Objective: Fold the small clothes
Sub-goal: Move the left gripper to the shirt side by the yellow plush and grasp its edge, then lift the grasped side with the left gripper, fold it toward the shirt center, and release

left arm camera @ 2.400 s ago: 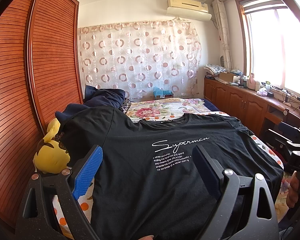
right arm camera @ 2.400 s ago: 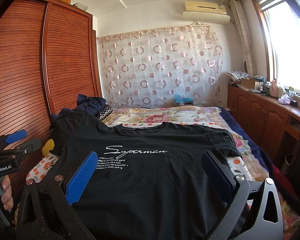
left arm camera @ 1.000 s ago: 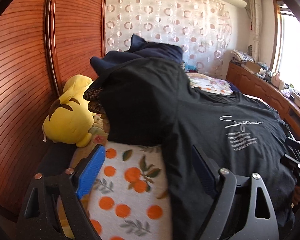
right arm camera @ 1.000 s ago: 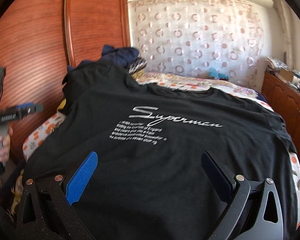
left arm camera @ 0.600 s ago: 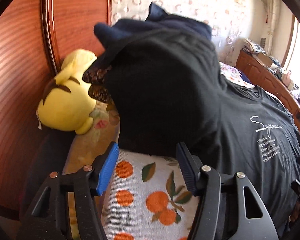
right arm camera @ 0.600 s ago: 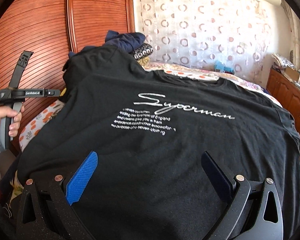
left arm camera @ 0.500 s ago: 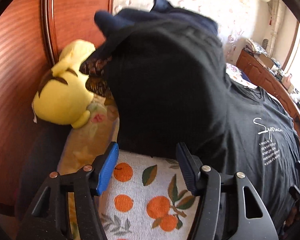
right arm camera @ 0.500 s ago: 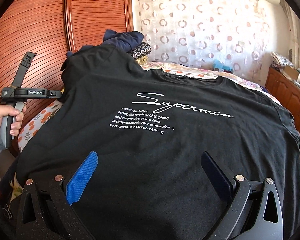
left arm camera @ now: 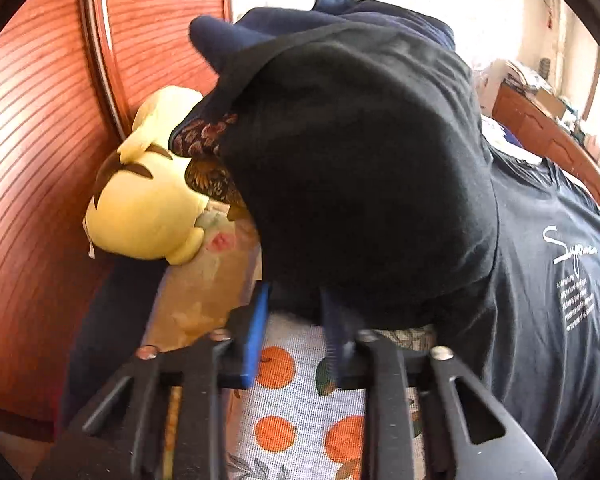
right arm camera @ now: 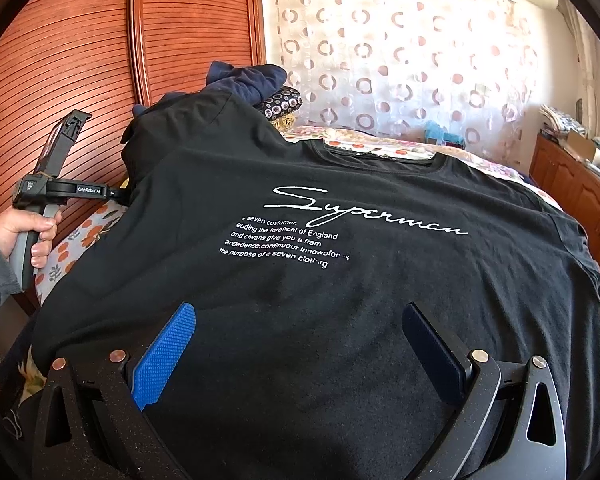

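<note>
We see a black T-shirt [right arm camera: 340, 280] spread face up across the bed [left arm camera: 300, 420], white "Superman" script [right arm camera: 368, 210] on the chest, collar toward the curtain [right arm camera: 400, 64]. Its sleeve [left arm camera: 360, 168] on the wardrobe [right arm camera: 100, 60] side humps up over a navy garment [left arm camera: 280, 28], just beside a yellow plush toy [left arm camera: 140, 208].

Left gripper [left arm camera: 296, 300] sits at the hem of that sleeve, over the orange-print bedsheet. Its fingers [left arm camera: 256, 332] stand narrow and are closing; sleeve hem lies at the tips, but we cannot tell if the pads press cloth yet, the frame is blurred there. From the right wrist view, the left hand [right arm camera: 24, 232] grips the left tool's handle beside the T-shirt's wardrobe-side edge.

Right gripper [right arm camera: 296, 320] hovers over the lower body of the T-shirt, below the printed text, fingers [right arm camera: 168, 352] spread wide, nothing between them but the flat cloth underneath.
</note>
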### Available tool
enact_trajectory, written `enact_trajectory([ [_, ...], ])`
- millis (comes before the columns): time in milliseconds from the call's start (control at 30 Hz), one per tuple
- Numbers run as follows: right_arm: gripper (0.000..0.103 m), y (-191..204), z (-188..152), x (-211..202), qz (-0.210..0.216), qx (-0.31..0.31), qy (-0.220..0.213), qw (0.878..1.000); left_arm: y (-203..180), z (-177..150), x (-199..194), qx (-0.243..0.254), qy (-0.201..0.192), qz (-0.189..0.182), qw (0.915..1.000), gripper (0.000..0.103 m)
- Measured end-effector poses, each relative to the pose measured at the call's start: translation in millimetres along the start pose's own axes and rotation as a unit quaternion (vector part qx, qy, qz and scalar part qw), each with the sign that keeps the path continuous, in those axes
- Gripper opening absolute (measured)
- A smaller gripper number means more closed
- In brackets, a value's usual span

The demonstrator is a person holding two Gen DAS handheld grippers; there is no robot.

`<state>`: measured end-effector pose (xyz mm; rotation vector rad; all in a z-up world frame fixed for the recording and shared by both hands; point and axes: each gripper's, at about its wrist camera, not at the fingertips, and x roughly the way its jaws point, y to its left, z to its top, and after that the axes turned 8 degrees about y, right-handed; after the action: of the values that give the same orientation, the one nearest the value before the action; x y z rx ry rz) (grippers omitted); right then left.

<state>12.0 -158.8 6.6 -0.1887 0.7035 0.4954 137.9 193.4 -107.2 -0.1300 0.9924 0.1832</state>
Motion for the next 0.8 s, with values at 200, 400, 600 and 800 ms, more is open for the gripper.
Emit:
enact_trajectory([
  [200, 0.103, 0, -1, 0, 0.001, 0.001, -0.001, 1.000, -7, -2, -12, 0.029, -0.012, 0.005, 0.9995, 0.006],
  [400, 0.103, -1, -2, -1, 0.002, 0.004, -0.003, 1.000, -34, 8, -61, 0.059, -0.065, -0.045, 0.9952, 0.005],
  [600, 0.103, -11, -4, -4, 0.014, 0.028, -0.013, 0.999, -95, 11, -101, 0.123, -0.085, -0.114, 0.9822, 0.005],
  [800, 0.103, -17, -7, -5, 0.024, 0.046, -0.017, 0.999, -130, -4, -124, 0.159, -0.080, -0.166, 0.9700, 0.005],
])
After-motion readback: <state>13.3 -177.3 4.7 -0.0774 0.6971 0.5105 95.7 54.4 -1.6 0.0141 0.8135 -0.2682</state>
